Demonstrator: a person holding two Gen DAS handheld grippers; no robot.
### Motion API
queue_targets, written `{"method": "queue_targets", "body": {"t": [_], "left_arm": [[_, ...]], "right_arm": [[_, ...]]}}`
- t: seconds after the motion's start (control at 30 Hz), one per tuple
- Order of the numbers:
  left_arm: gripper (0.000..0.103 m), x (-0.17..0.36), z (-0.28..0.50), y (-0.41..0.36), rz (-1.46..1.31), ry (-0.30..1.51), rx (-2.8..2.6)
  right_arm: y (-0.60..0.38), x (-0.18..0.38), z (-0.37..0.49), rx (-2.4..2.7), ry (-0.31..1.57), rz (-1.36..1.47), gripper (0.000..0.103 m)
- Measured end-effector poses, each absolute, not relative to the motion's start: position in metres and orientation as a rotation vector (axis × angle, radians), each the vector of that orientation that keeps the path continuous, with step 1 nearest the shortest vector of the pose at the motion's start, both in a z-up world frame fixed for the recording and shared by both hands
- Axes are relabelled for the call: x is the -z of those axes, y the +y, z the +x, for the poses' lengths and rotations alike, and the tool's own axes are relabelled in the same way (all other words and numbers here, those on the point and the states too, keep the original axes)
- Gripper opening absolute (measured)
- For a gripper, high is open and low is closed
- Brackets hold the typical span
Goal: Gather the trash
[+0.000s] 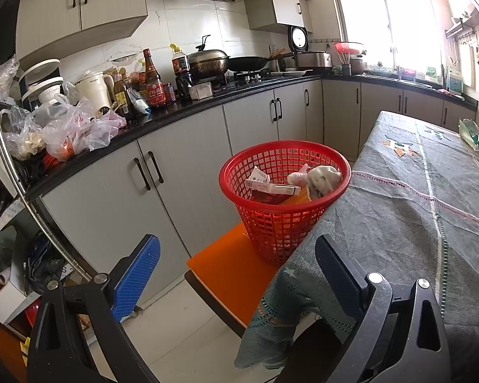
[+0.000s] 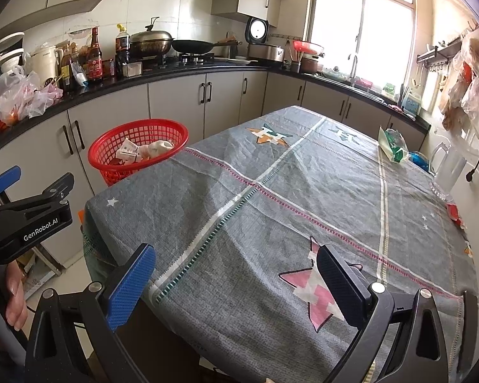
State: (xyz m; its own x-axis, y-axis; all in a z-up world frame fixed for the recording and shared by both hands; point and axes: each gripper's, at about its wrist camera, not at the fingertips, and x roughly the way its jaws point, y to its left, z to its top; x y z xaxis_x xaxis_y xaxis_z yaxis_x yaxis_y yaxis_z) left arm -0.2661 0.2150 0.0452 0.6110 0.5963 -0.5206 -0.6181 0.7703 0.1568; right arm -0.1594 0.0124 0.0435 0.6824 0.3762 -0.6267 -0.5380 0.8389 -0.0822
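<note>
The left gripper [image 1: 236, 274] is held open and empty near the near-left corner of the worktop [image 1: 408, 210], which is covered with a grey patterned cloth. Its blue finger [image 1: 137, 277] hangs over the floor, while its dark finger [image 1: 338, 274] is seen above the cloth's edge. The right gripper [image 2: 236, 284] is likewise spread open with nothing between its fingers, above the near part of the cloth, close to a pink star motif [image 2: 316, 287].

A red basket [image 1: 284, 204] is seen just beside the left edge of the worktop, standing on an orange stool [image 1: 230, 271]. Trash is already lying in it: a flattened white carton [image 1: 271, 186], a crumpled pale cloth or paper wad [image 1: 322, 175] and a dark red packet [image 1: 268, 196].

On the far right of the worktop a green and white wrapper [image 2: 391, 145] is left lying, well apart from the basket. Just beyond it a blue object [image 2: 418, 159] is partly hidden, and a clear plastic jug [image 2: 445, 172] is standing near the right edge. A small red scrap [image 2: 455, 212] is visible at the right edge too; what it is cannot be told.

In the right wrist view the left gripper's body and part of a hand [image 2: 14, 300] holding it are seen at the left margin.
</note>
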Motion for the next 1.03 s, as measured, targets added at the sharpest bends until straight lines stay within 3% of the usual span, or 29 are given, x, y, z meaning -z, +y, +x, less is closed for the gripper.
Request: {"method": "queue_targets", "body": {"t": [0.77,1.03], "left_arm": [[0.097,-0.039,-0.266,0.221,-0.049,0.597,-0.700],[0.097,-0.046,-0.230,0.195,-0.035,0.642,-0.556]], "right_arm": [[0.021,-0.033,-0.156,-0.529,0.663,-0.295,0.103],[-0.016,-0.028,-0.126,-0.443,0.692,-0.205,0.103]]}}
